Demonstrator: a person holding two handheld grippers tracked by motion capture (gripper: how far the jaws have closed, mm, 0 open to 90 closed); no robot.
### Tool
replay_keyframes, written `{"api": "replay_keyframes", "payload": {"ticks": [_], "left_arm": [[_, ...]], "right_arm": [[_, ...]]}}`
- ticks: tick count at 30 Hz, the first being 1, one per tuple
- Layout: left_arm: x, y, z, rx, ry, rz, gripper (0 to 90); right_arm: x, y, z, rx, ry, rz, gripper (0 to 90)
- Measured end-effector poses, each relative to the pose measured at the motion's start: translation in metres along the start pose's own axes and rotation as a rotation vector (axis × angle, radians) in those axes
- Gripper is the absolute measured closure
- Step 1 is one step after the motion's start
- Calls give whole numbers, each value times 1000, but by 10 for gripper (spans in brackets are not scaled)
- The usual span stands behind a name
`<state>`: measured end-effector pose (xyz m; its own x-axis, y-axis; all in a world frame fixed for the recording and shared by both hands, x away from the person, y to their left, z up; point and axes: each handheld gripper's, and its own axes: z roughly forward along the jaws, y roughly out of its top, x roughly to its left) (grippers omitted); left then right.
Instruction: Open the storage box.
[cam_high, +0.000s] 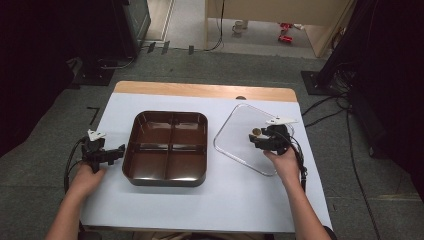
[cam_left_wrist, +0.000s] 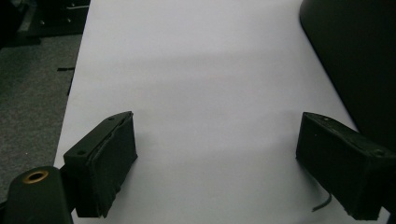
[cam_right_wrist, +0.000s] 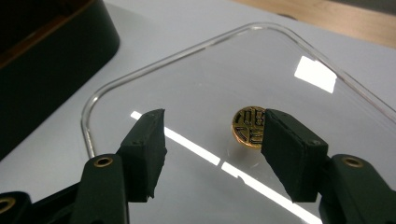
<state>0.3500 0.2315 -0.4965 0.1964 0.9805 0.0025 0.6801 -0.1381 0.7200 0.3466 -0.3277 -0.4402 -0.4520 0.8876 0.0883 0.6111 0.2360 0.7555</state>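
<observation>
The worktop (cam_high: 165, 210) carries a white surface with a bare wooden strip along its far edge. Two main items rest on it: one dark brown tray (cam_high: 166, 148) and one clear lid (cam_high: 248, 137). The tray sits near the centre, is square with rounded corners, and is divided into four compartments by raised ribs; all four compartments look empty. The clear lid lies flat to the right of the tray, turned at an angle to it, and the two are apart. One small round gold emblem (cam_right_wrist: 249, 126) with a dark pattern is fixed at the middle of the lid. Two tongs are present, one in each of the person's hands. The left tongs (cam_high: 111, 153) are held low over the white surface just beside the left wall of the tray, not touching it; in the left gripper view the jaws stand wide apart with bare worktop between them and the tray wall at the right edge. The right tongs (cam_high: 258, 138) are held above the lid; in the right gripper view the jaws stand apart and grip nothing, the gold emblem showing just inside the right-hand jaw. One cable (cam_high: 70, 162) trails from the left tongs along the forearm.
</observation>
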Motion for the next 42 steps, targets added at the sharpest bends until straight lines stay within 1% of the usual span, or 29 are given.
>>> {"api": "replay_keyframes", "payload": {"ticks": [1,3,4,6,7,8,9,11,12,13,17,18,19,20,21,24,25,28,30,31,32,34,37,39,40,41,42], "left_arm": [[0,0,0,0,0,0,121],[0,0,0,0,0,0,121],[0,0,0,1,0,0,121],[0,0,0,0,0,0,121],[0,0,0,1,0,0,121],[0,0,0,1,0,0,121],[0,0,0,1,0,0,121],[0,0,0,1,0,0,121],[0,0,0,1,0,0,121],[0,0,0,1,0,0,121],[0,0,0,1,0,0,121],[0,0,0,1,0,0,121],[0,0,0,1,0,0,121],[0,0,0,0,0,0,121],[0,0,0,0,0,0,121],[0,0,0,1,0,0,121],[0,0,0,1,0,1,121],[0,0,0,1,0,1,121],[0,0,0,1,0,0,121],[0,0,0,1,0,0,121],[0,0,0,1,0,0,121],[0,0,0,1,0,0,121],[0,0,0,1,0,1,121],[0,0,0,1,0,0,121],[0,0,0,1,0,1,121],[0,0,0,1,0,1,121],[0,0,0,1,0,0,121]], "right_arm": [[2,0,-2,-14,8,-4,396],[6,-1,-5,-21,16,-10,396],[11,-2,-7,-30,30,-15,396],[13,-2,-8,-33,35,-15,396],[15,-3,-9,-35,42,-17,397],[21,-4,-12,-43,56,-26,396],[21,-4,-12,-43,56,-26,396],[26,-4,-13,-44,67,-33,397],[29,-5,-14,-44,71,-38,396],[35,-6,-15,-56,78,-56,394],[42,-8,-15,-59,87,-63,394],[46,-10,-15,-67,97,-66,394],[46,-10,-15,-67,97,-66,394],[51,-12,-15,-72,108,-72,399],[51,-12,-15,-72,108,-72,399],[57,-15,-14,-66,116,-81,412],[62,-19,-13,-73,112,-92,423],[66,-22,-12,-71,117,-96,426],[72,-26,-8,-51,133,-104,429],[72,-26,-8,-51,133,-104,429],[75,-30,-6,-57,134,-120,449],[77,-31,-4,-56,136,-127,448],[83,-36,2,-44,146,-133,448],[85,-37,4,-34,151,-134,448],[87,-38,8,-25,167,-128,448],[87,-38,8,-25,167,-128,448],[88,-40,12,-20,201,-110,447]]}}
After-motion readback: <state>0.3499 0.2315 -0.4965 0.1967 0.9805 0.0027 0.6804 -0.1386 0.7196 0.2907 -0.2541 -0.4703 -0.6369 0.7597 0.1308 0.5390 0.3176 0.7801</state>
